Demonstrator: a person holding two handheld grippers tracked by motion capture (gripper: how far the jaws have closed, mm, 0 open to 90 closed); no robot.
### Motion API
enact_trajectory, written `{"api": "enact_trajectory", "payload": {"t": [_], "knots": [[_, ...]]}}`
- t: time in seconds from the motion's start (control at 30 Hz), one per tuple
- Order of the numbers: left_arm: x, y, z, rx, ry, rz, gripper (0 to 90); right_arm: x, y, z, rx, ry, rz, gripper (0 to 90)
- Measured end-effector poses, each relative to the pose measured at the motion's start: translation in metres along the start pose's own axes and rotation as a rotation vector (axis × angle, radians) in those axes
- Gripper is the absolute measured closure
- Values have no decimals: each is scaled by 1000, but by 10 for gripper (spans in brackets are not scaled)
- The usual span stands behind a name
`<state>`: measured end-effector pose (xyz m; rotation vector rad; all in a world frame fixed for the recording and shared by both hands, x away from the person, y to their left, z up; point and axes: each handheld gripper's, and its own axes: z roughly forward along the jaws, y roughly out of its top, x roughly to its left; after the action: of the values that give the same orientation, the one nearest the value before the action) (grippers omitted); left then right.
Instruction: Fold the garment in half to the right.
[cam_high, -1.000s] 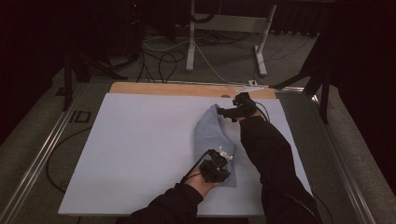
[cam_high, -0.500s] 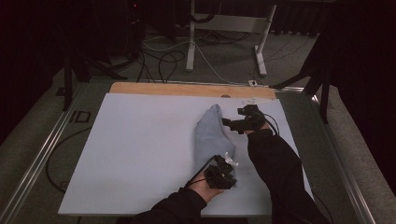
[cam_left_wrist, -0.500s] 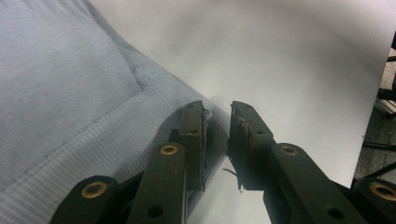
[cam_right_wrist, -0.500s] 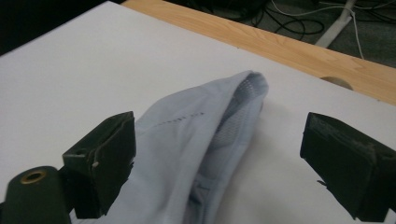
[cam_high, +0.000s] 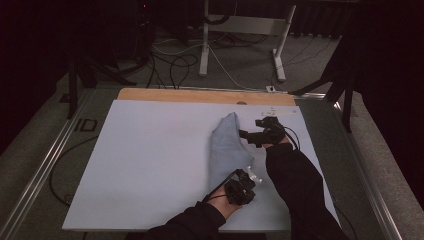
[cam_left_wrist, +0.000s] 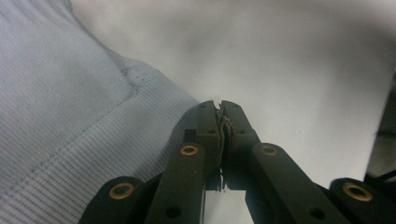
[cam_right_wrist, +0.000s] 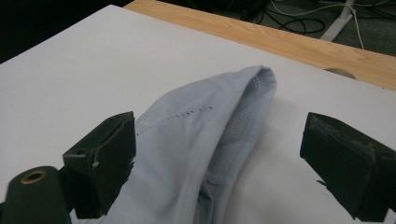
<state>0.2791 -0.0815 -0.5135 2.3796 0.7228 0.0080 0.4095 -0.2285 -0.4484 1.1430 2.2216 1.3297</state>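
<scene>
The left claw (cam_left_wrist: 220, 112) has its two black jaws pressed together, having just been closing, with nothing caught between them but a frayed scrap of pad lining; it sits just beside the ribbed cuff of the pale blue sock (cam_left_wrist: 60, 107), on the bare white surface (cam_left_wrist: 289, 60). The right claw (cam_right_wrist: 217, 158) stands wide open, its jaws spread to either side of the sock's rounded toe end (cam_right_wrist: 254, 81) (the fabric lies between them, but neither pad presses on it). From the high view, the sock (cam_high: 226, 147) lies stretched lengthwise on the surface (cam_high: 150, 165), cuff toward the person, toe toward the wooden strip (cam_high: 200, 95) along the far edge.
</scene>
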Motion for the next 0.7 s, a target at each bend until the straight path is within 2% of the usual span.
{"api": "enact_trajectory", "payload": {"t": [0.07, 0.13, 0.2, 0.27, 0.33, 0.47, 0.5, 0.53, 0.57, 0.6, 0.63, 0.7], "knots": [[0, -1, 1, -22, -19, 12, 836, 1, -1, 1, -4, 10, 3, 105], [0, -2, 1, -42, -59, 13, 726, 2, 0, 2, -4, 13, 5, 105], [-1, -3, 0, -47, -62, 13, 677, 2, 0, 2, -7, 16, 4, 105], [-1, -3, -9, -84, -119, 6, 621, 5, 3, 2, -15, 25, -2, 105], [-1, -2, -22, -127, -139, 19, 600, 6, 5, 1, -15, 26, -9, 104], [2, -2, -51, -207, -147, 39, 535, 9, 7, 0, -22, 39, -22, 104], [2, -2, -51, -207, -147, 39, 525, 9, 7, 0, -22, 39, -22, 104], [4, -2, -58, -228, -156, 48, 488, 10, 7, 0, -28, 48, -26, 104], [9, -4, -69, -271, -140, 64, 451, 11, 7, -1, -35, 55, -29, 103], [9, -4, -69, -271, -140, 64, 430, 12, 8, -1, -39, 63, -28, 101], [16, -5, -77, -298, -125, 78, 403, 12, 8, -2, -41, 72, -30, 101], [20, -6, -80, -308, -123, 79, 372, 14, 9, -2, -37, 72, -42, 101]]}}
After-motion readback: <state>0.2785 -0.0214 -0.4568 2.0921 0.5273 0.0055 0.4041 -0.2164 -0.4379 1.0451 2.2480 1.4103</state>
